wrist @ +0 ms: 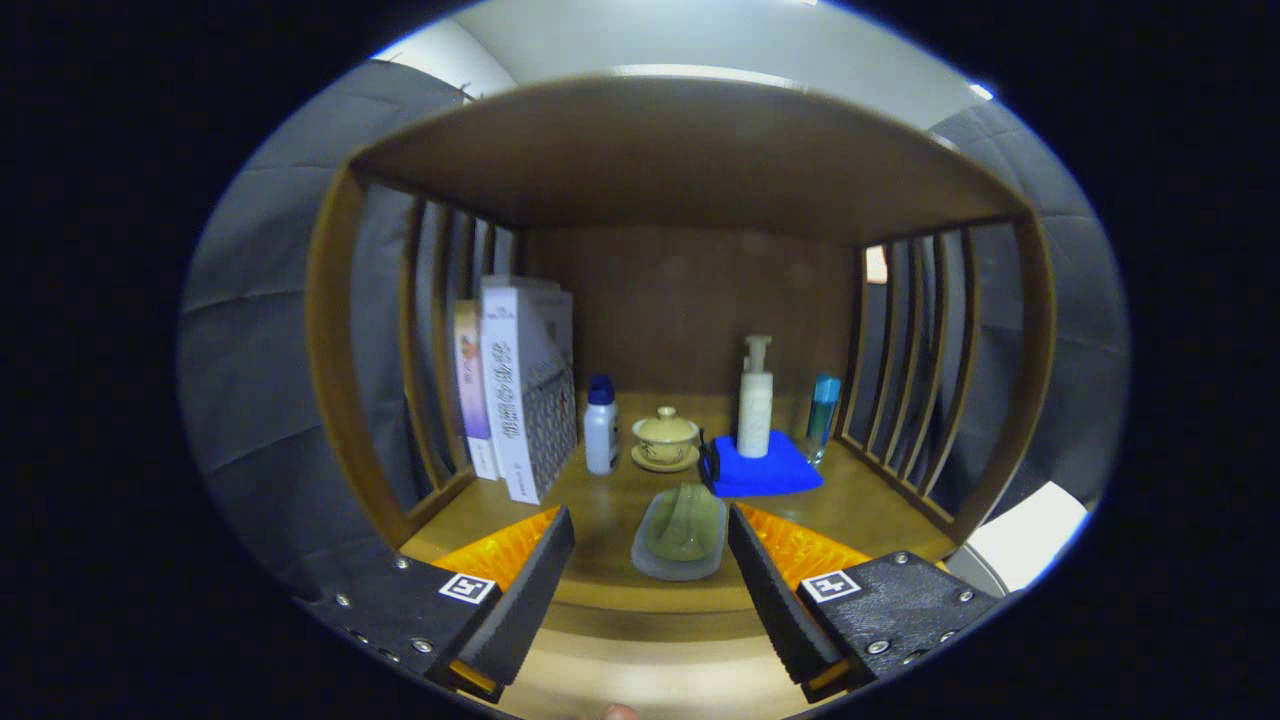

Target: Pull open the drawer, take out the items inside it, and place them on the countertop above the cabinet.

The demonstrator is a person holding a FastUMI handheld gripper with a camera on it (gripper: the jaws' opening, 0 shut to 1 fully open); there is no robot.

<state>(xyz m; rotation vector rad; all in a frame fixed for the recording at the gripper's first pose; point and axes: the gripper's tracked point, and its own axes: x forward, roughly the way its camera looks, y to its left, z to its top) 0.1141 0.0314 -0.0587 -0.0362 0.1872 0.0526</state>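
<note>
Gripper (650, 560) wide open, holding nothing; green soap (686, 522) in oval grey dish (679, 566) lies btwn fingers on wooden countertop (870, 505).
Fingers ribbed. Beyond: lidded ceramic cup (665, 432), smooth white pump bottle (755, 399) on soft blue cloth (765, 472), upright books (520, 390). Drawer can't be made out.

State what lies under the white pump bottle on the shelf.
The pump bottle stands on a folded blue cloth, which rests on the wooden shelf. Anything beneath the cloth is covered. The open gripper hangs in front, its fingers either side of a green dish.
</note>
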